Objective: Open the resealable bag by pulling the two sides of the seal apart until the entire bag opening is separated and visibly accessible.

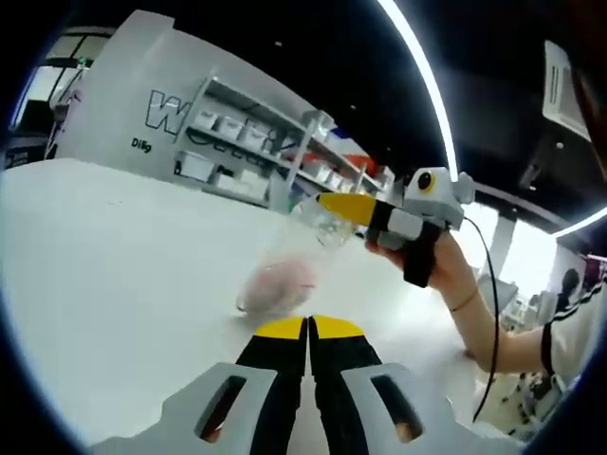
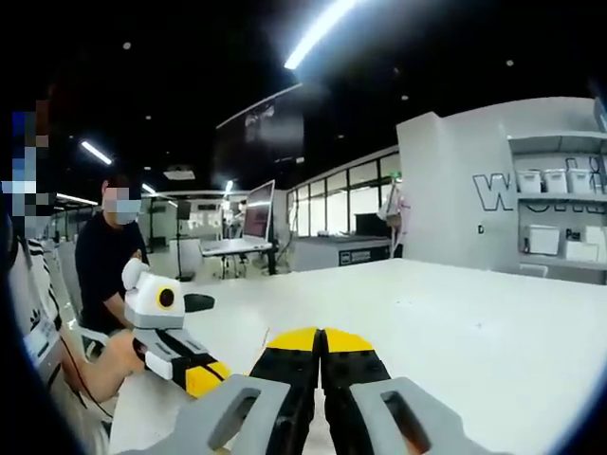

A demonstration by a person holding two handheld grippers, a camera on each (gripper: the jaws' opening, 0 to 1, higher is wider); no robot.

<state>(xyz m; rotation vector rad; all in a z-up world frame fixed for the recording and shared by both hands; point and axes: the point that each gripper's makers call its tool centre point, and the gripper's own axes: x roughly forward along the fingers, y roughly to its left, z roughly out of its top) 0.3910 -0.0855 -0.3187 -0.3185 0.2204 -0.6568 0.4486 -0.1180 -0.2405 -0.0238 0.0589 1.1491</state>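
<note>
A clear resealable bag (image 1: 282,275) with something pink in its bottom stands blurred on the white table (image 1: 114,256), just beyond my left gripper (image 1: 308,328). The left gripper's yellow-tipped jaws are shut with nothing between them. From the right, a hand (image 1: 446,270) brings my right gripper (image 1: 327,202) level with the bag's top edge, and it looks shut on that edge. In the right gripper view, my right gripper (image 2: 320,339) has its jaws pressed together, and the clear plastic cannot be made out there. My left gripper (image 2: 204,379) sits low at the left.
Shelves with white bins (image 1: 237,142) stand behind the table against a lettered wall. A black cable (image 1: 488,313) hangs from the right gripper. A person in dark clothes (image 2: 104,265) sits at the table's far side, with desks and a monitor (image 2: 256,213) behind.
</note>
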